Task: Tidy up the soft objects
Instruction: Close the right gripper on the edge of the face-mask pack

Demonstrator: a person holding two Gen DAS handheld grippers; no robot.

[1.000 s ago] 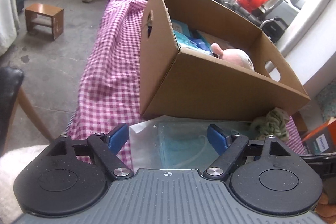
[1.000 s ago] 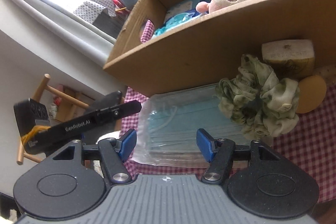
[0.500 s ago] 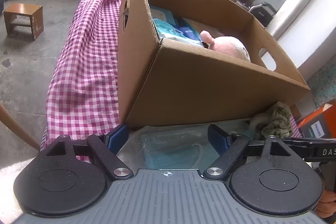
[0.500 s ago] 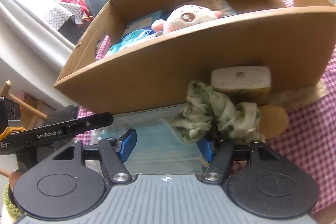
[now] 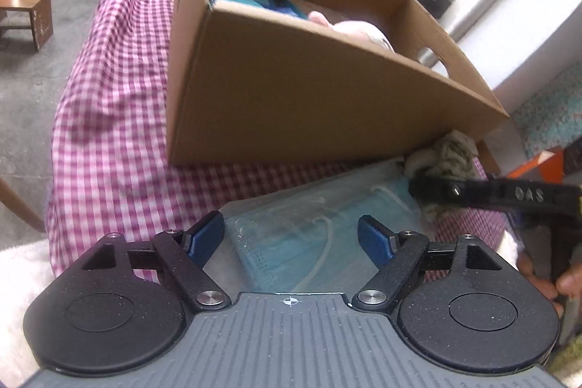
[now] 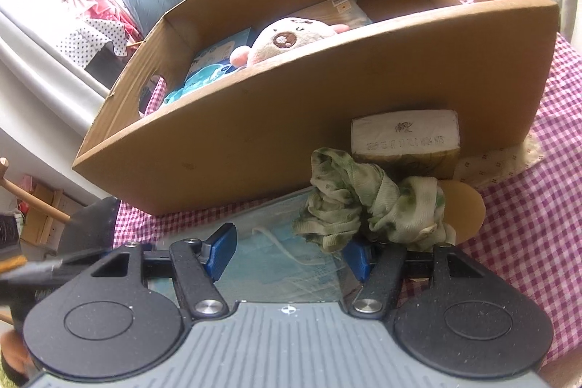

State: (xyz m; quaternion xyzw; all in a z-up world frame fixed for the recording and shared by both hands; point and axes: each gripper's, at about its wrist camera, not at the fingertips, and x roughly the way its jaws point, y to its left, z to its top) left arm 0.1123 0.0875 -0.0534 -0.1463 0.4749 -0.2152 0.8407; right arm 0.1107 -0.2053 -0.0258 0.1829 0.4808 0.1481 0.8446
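Observation:
A clear bag of blue face masks (image 5: 320, 224) lies on the checked cloth in front of a cardboard box (image 5: 309, 97). My left gripper (image 5: 291, 237) is open, its blue fingers either side of the bag's near end. My right gripper (image 6: 291, 251) is open over the same bag (image 6: 276, 264). A green scrunchie (image 6: 367, 210) lies on the bag's right end, over my right finger. The box (image 6: 291, 119) holds a plush toy (image 6: 291, 40) and blue packs (image 6: 214, 60).
A tissue pack (image 6: 403, 139), a tan round pad (image 6: 463, 211) and a dotted cloth (image 6: 509, 159) lie against the box's front. The pink checked cloth (image 5: 109, 133) drops off at the left. A wooden stool (image 5: 25, 13) stands on the floor.
Both grippers have drawn back a little from the box, so checked cloth now shows between box and mask bag. The scrunchie has shifted onto the bag beside my right finger.

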